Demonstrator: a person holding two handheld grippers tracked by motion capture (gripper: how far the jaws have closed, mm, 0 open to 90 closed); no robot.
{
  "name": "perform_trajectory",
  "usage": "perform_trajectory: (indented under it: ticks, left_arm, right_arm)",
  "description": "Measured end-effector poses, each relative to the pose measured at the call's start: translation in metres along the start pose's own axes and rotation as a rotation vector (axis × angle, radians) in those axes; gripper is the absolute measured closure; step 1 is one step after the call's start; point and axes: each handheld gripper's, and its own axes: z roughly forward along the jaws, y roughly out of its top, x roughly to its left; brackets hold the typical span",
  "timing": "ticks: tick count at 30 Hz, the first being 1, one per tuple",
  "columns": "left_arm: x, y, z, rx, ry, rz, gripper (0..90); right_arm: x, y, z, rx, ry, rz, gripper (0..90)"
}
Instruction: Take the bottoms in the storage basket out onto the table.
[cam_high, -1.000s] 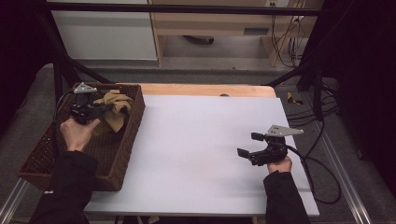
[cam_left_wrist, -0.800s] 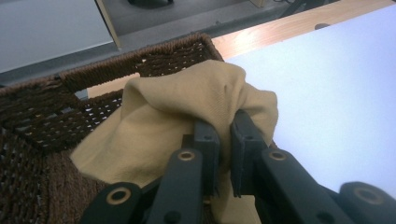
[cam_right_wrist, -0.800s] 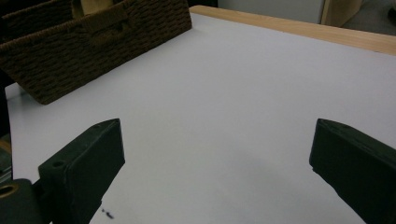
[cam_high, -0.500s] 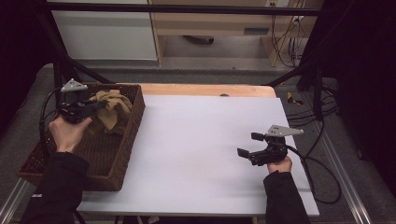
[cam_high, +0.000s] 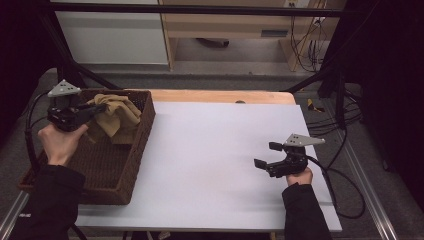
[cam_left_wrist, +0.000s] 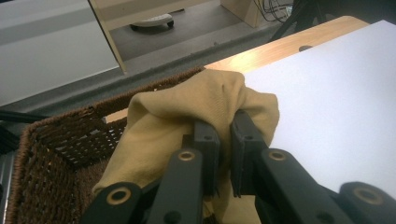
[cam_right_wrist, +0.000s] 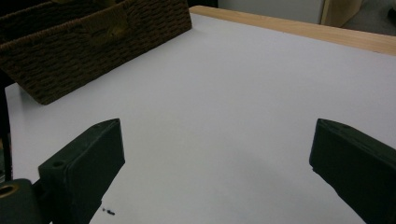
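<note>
Mustard-yellow cloth is the thing in play, bunched up at the far end of the brown wicker basket that sits on the left side of the white table. Left gripper has its two black jaws clamped right on a fold of that cloth, and in the left gripper view you can see the fabric draped up and over the jaw tips with a bit pinched in the narrow slot between them, rest of it hanging down into the basket. From the high view the cloth looks lifted a bit, its top poking above the basket rim while the lower part is down inside against the far wall. Hand holding that gripper is over the basket's left side. Over on the other end, the right gripper is parked low over the bare tabletop near the right edge, jaws spread wide apart with nothing between them, well away from the basket. Right gripper view shows just plain white surface between the two pads, with the basket off in the far corner and a strip of wooden edge behind it
</note>
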Motion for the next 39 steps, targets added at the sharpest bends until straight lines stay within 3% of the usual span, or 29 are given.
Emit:
perform_trajectory:
  ticks: [39]
  left_arm:
    - [-0.001, 0.021, -0.062, -0.04, -0.013, 0.056, 83.0]
  right_arm:
    - [0.0, 0.0, -0.001, 0.0, -0.003, 0.001, 3.8]
